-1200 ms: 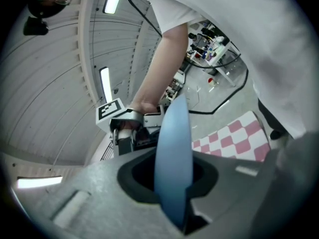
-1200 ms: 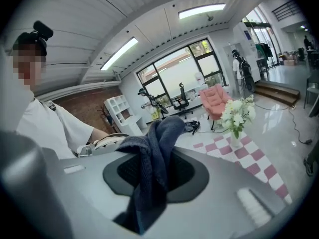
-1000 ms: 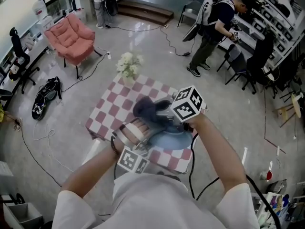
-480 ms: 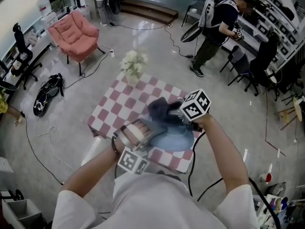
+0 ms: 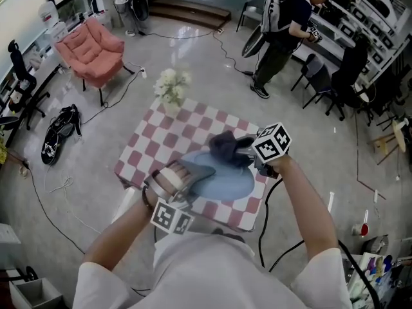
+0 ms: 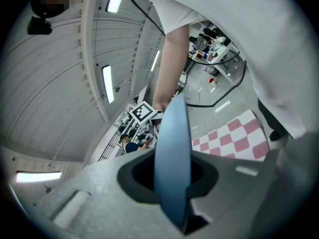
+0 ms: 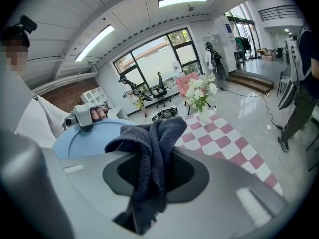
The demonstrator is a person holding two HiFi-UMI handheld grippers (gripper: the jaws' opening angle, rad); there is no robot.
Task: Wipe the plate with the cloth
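Plate point(image 5: 222, 180) and cloth point(image 5: 224, 147) are both held right now, above the checked table point(image 5: 151, 148). Our left gripper point(image 5: 188, 174) is clamped on the left rim of the blue plate. In the left gripper view we see that rim standing thin and edge-on between the two jaws. Our right gripper point(image 5: 243, 152) is pinched tight on the dark cloth, which hangs in a bunch from the jaws at the far side of the plate. We cannot tell if the cloth is pressing on the plate or is only just beside it, and we cannot tell if the plate rests on the table. We think we are in the middle of wiping. What could go wrong? The plate is held by one small bit of its rim, so if we push down hard with the cloth, the plate could tip. It could also slip out of the jaws and fall on the table or the floor. The cloth is bunched up, so only a little of it may rub the plate, and some parts could get missed. The cloth could also pull loose if it drags. The white flowers point(image 5: 171, 87) stand at the far corner of the table, well apart from the plate, but a big swing might knock them.
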